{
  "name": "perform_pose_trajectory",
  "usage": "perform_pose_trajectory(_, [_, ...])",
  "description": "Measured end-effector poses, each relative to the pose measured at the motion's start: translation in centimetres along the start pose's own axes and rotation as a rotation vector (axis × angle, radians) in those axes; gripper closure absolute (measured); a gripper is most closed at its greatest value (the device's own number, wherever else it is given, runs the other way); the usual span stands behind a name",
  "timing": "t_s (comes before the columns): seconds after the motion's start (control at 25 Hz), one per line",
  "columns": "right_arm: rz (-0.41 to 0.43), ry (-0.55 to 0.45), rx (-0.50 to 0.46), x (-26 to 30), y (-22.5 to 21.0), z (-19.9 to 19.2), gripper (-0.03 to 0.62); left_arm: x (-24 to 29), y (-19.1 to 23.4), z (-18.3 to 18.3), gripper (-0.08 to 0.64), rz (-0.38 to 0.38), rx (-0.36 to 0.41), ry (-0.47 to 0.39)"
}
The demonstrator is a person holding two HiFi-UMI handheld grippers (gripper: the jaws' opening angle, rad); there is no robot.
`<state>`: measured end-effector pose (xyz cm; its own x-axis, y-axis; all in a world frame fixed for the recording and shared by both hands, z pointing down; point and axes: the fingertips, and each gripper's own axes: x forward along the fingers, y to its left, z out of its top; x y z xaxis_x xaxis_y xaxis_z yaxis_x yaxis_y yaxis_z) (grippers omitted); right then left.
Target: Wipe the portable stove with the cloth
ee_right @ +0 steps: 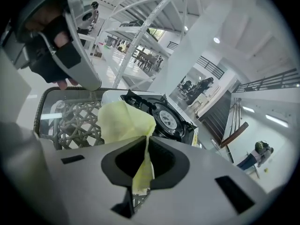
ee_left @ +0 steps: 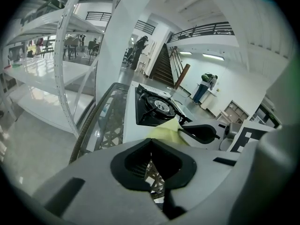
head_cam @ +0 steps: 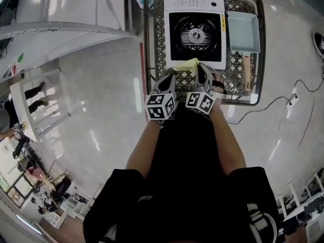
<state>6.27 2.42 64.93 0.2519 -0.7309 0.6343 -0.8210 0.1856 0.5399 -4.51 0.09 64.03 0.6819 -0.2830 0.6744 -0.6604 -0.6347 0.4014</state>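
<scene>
Woven bench [head_cam: 154,49]: a brown wicker lattice frame under a glass top; it carries everything here.
White stove [head_cam: 195,34]: a white square portable stove with a black burner well and round metal burner. It lies flat mid-bench with its control strip at the far edge. Whether it carries any dirt cannot be told from here.
Blue tray [head_cam: 243,32]: a pale blue rectangular tray with a wooden handle, just beside the stove's right edge.
Left gripper [ee_left: 151,165]: jaws closed together with nothing between them. It hovers over the lattice near the stove's near edge, close beside the other gripper.
Right gripper [ee_right: 142,163]: jaws clenched on the cloth, aimed at the stove.
Yellow cloth [ee_right: 124,121]: a thin pale yellow wiping cloth pinched along one fold. Its loose part bunches ahead of the jaws, above the stove's near white border.
Step in hand: probably bringing the cloth onto the stove.
Doing it well: lower until the bunched part lies flat. Sweep the white borders first and keep the jaws off the burner. The empty gripper could steady the stove's side.
</scene>
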Motion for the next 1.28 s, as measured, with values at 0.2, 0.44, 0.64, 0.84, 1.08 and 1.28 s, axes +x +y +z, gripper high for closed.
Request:
perform_pose_trajectory(0.2, [-0.019, 0.015, 0.02, -0.3, -0.7, -1.4, 0.571, 0.9, -1.0, 0.1, 0.543, -0.018, 0.025, 0.014])
perform_pose_trajectory(0.44, [-0.044, 0.032, 0.034, -0.7, -1.8, -2.7, 0.571, 1.7, -2.8, 0.5, 0.543, -0.047, 0.056, 0.025])
perform_pose_trajectory(0.64, [-0.062, 0.054, 0.063, -0.9, -2.6, -4.1, 0.571, 2.6, -3.9, 0.3, 0.543, -0.063, 0.08, 0.041])
perform_pose_trajectory(0.84, [-0.082, 0.072, 0.083, -1.4, -3.7, -5.2, 0.571, 3.0, -5.1, 0.4, 0.543, -0.079, 0.1, 0.052])
perform_pose_trajectory(1.08, [-0.097, 0.078, 0.107, -1.4, -4.4, -6.3, 0.571, 3.7, -6.5, 0.4, 0.543, -0.098, 0.123, 0.06])
perform_pose_trajectory(1.28, [-0.117, 0.088, 0.129, -2.1, -5.6, -7.7, 0.571, 4.1, -7.8, 0.2, 0.543, -0.102, 0.14, 0.073])
